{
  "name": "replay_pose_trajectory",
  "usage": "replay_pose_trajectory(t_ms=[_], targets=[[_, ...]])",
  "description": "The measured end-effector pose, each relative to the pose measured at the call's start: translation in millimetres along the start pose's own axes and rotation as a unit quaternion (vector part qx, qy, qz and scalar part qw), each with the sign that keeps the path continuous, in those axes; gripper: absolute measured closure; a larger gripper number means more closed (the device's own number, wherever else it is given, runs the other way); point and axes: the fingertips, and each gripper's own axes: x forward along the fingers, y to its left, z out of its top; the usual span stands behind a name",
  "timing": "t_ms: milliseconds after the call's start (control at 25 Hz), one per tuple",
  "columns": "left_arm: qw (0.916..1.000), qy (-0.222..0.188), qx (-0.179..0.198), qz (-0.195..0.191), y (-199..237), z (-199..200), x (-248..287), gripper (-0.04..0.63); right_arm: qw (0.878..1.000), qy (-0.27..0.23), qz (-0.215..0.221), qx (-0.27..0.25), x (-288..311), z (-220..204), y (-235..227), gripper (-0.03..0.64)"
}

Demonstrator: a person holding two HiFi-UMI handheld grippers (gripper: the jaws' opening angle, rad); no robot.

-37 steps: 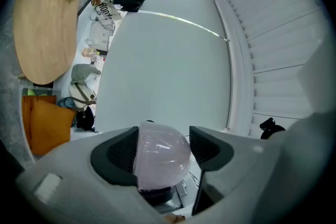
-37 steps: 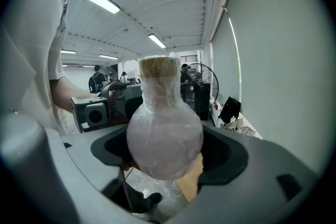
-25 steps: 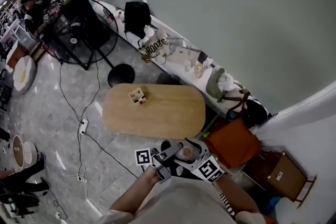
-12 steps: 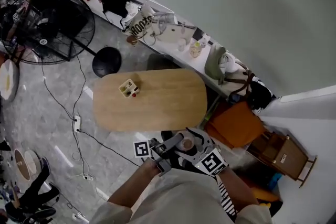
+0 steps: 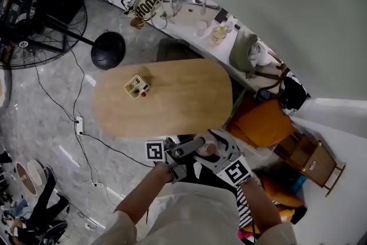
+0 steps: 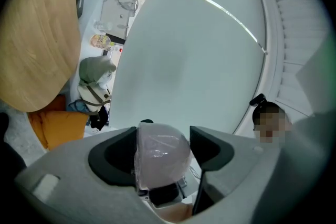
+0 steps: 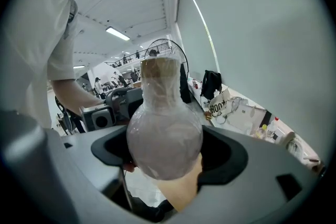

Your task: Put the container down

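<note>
Head view: the left tongs [image 5: 184,153] and right tongs [image 5: 222,150] meet in the air just off the oval wooden desk's [image 5: 172,106] near edge, with the container [image 5: 205,148] between them. Left gripper view: the jaws are clenched on its rounded, film-wrapped bulb. Right gripper view: these jaws grasp the bulb too, and only here does its upright neck show.

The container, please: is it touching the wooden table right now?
Apart. The left gripper view shows the container held between its jaws in the air, with the table far off beyond it.
</note>
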Motion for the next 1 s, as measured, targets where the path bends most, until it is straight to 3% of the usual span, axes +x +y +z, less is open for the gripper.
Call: replay_pose_trajectory(t_ms=[240, 520, 720, 1000], targets=[[0.9998, -0.011, 0.004, 0.013, 44.6, 32.9, -2.1, 0.290, 1.000, 0.008, 0.008, 0.015, 31.2, -33.6, -31.4, 0.229], [0.9961, -0.061, 0.044, 0.047, 101.4, 55.0, -2.4, 0.290, 0.998, 0.022, 0.044, 0.038, 49.4, -92.6, -66.3, 0.229], [0.9920, -0.102, 0.031, 0.067, 155.4, 64.5, -14.2, 0.290, 0.996, 0.029, 0.057, 0.059, 66.9, -132.7, -93.3, 0.229], [0.9843, -0.134, 0.030, 0.111, 223.0, 72.5, -53.8, 0.290, 0.996, 0.048, 0.043, 0.067, 98.2, -202.3, -136.9, 0.229]])
